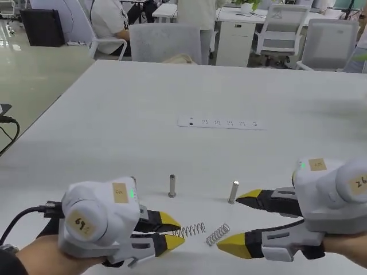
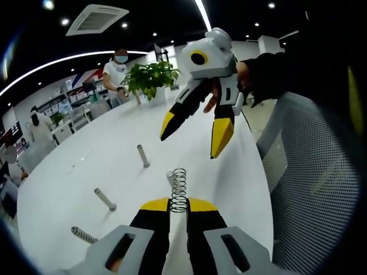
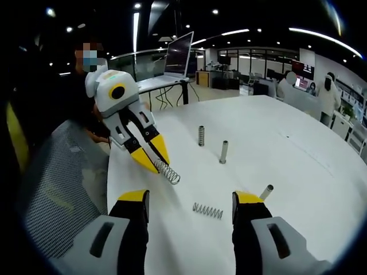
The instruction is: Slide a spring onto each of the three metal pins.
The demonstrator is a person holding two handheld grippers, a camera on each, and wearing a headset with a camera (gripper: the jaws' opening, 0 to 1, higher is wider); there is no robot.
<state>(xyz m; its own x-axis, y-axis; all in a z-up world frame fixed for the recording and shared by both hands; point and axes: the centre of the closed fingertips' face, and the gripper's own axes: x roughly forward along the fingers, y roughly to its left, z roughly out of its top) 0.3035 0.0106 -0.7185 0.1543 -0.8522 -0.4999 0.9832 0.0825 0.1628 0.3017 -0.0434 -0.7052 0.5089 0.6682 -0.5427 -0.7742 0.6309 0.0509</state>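
**Head view and gripper views: one spring pinched, one lying loose**

Head view shows the left gripper [image 1: 179,230] with its yellow-tipped jaws clenched on one end of the held spring [image 1: 192,230], a thin wire coil that sticks out level toward the right gripper [image 1: 241,220]. That gripper's jaws stand spread wide and grasp nothing. The loose spring [image 1: 218,234] lies on the smooth white tabletop [image 1: 172,103] between the two grippers. Just behind them stand two plain steel cylinders, the middle pin [image 1: 172,186] and the right pin [image 1: 233,192], both bare and polished.

Right gripper view adds the sleeved pin [image 3: 201,136], upright beyond the other two. Its outline is ribbed by a coil already round it. The same view places the loose spring flat between its own parted jaws.

Left gripper view looks straight along the held spring, so its round open turns stack up above the closed tips.
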